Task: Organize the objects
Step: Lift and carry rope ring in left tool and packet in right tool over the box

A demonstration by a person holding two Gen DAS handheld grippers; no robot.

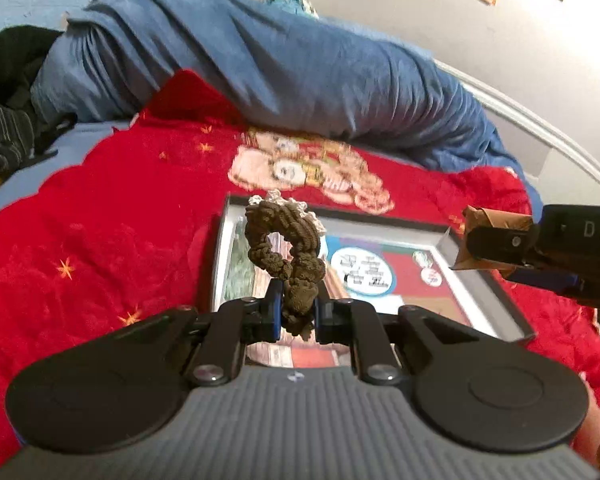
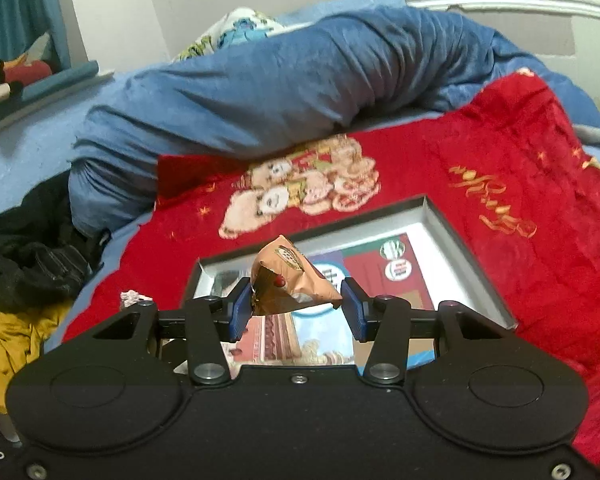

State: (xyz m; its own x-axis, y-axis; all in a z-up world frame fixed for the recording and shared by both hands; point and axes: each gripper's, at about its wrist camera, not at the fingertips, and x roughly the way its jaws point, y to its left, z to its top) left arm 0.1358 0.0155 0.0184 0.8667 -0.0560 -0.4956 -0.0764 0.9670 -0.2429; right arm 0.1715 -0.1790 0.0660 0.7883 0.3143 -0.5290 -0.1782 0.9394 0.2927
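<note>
Left gripper (image 1: 296, 308) clenched on an olive scrunchie (image 1: 286, 248); right gripper (image 2: 296, 306) grasping a brown snack packet (image 2: 290, 280). Both held over the shallow printed box (image 2: 460, 236) on the red blanket (image 1: 100, 240). Best lowered well inside the box walls before letting go, scrunchie toward 9 o'clock, packet toward 3 o'clock, keeping grippers apart. Blue duvet (image 1: 280, 60) bunched at 12 o'clock, dark clothes (image 2: 36, 264) at 9 o'clock, neither blocking.

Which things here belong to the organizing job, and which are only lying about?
Job: olive-brown knitted scrunchie in left gripper; brown foil snack packet in right gripper; shallow grey box.
Lying about: rolled blue blanket; black clothing; yellow garment.
</note>
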